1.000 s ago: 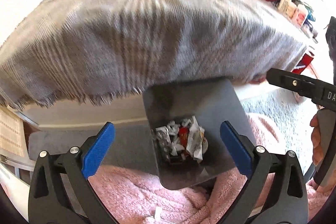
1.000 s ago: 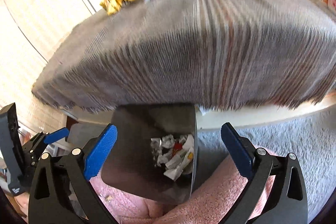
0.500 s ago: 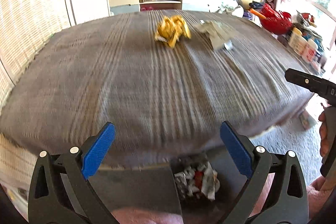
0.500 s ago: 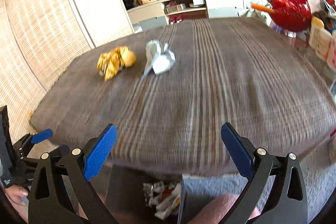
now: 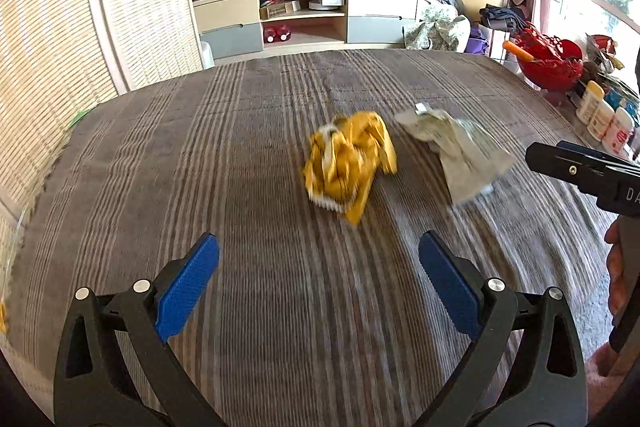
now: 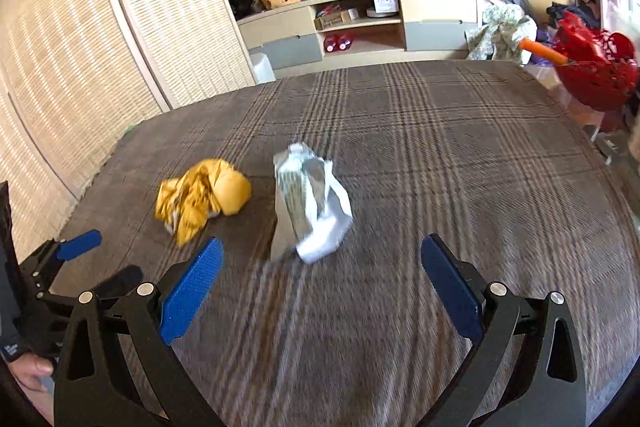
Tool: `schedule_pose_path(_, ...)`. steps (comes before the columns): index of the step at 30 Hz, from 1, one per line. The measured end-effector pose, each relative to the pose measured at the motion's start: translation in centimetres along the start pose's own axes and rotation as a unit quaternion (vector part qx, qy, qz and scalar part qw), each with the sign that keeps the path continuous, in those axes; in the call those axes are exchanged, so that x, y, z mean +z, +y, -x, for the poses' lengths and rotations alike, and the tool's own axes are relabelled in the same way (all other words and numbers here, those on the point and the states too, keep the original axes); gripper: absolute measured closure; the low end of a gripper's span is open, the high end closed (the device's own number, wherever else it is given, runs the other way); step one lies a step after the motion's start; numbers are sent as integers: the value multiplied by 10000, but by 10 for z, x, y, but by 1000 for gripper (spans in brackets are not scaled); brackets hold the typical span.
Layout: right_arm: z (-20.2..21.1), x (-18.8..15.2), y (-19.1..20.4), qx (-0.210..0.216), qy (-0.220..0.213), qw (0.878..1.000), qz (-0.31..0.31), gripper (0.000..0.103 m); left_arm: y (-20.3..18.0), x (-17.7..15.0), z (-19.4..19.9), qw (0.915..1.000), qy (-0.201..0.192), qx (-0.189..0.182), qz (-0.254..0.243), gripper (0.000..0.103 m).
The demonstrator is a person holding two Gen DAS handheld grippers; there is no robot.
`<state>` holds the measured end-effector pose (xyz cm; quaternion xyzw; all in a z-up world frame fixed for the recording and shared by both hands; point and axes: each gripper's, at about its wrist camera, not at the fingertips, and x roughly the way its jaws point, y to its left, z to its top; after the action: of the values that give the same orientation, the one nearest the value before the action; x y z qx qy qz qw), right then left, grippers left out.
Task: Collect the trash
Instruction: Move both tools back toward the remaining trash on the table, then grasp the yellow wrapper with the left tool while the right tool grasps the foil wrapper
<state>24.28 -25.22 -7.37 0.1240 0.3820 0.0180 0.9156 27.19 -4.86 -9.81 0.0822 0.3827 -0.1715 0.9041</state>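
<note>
A crumpled yellow wrapper [image 5: 349,166] and a crumpled silver-white wrapper [image 5: 460,151] lie side by side on the grey plaid tablecloth [image 5: 240,155]. My left gripper [image 5: 318,285] is open and empty, above the cloth short of the yellow wrapper. My right gripper [image 6: 322,287] is open and empty, just short of the silver-white wrapper [image 6: 310,205], with the yellow wrapper [image 6: 202,197] to its left. The right gripper also shows at the right edge of the left wrist view [image 5: 580,175]; the left gripper shows at the left of the right wrist view [image 6: 60,259].
A red colander [image 5: 552,61] and several bottles [image 5: 604,115] stand at the table's right edge. A wicker screen [image 5: 60,47] runs along the left. A TV stand [image 5: 312,15] with clutter is behind the table.
Both grippers have risen from the trash bin below the table's edge to above the tabletop and moved forward toward the two wrappers. The bin is out of view now.
</note>
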Motion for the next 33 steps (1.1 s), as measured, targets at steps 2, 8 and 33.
schedule_pose_path(2,-11,6,1,-38,85,9999,44,3,2,12,-13,10000,43,-16,19,8)
schedule_pose_path(8,-45,15,2,-25,385,9992,43,3,7,34,-49,9996,247,-89,94,8)
schedule_pose_path(33,-38,5,18,401,313,9976,468,72,-5,36,-45,9982,101,-554,-221,72)
